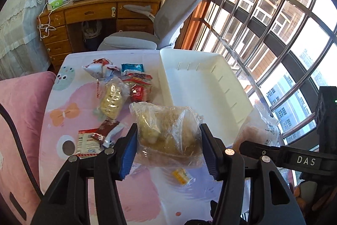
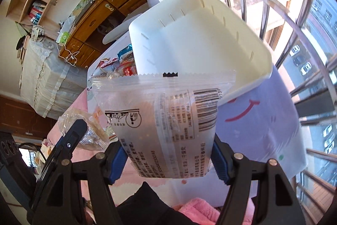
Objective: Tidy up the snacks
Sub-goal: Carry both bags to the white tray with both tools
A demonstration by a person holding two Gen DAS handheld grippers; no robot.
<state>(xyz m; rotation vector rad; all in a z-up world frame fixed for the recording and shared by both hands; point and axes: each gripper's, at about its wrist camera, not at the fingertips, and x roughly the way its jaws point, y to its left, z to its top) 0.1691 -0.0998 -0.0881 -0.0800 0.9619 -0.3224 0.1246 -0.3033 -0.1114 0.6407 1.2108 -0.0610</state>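
The left gripper (image 1: 168, 148) clamps a clear bag of brownish snacks (image 1: 168, 130) (lifted off the table (image 1: 63, 119)) just beside the white bin (image 1: 210, 85) at the table's right edge.

A clear bag of yellowish snacks (image 1: 168, 130) is hanging lifted above the desk. A translucent printed packet (image 2: 166, 119) is standing upright before the empty white bin (image 1: 210, 85). Other snack packets (image 1: 118, 85) are lying scattered beside the bin.

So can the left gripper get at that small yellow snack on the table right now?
Probably not: the left gripper is already shut on a clear bag of pastries, which hangs directly over the small yellow snack. It would need to drop the bag first.
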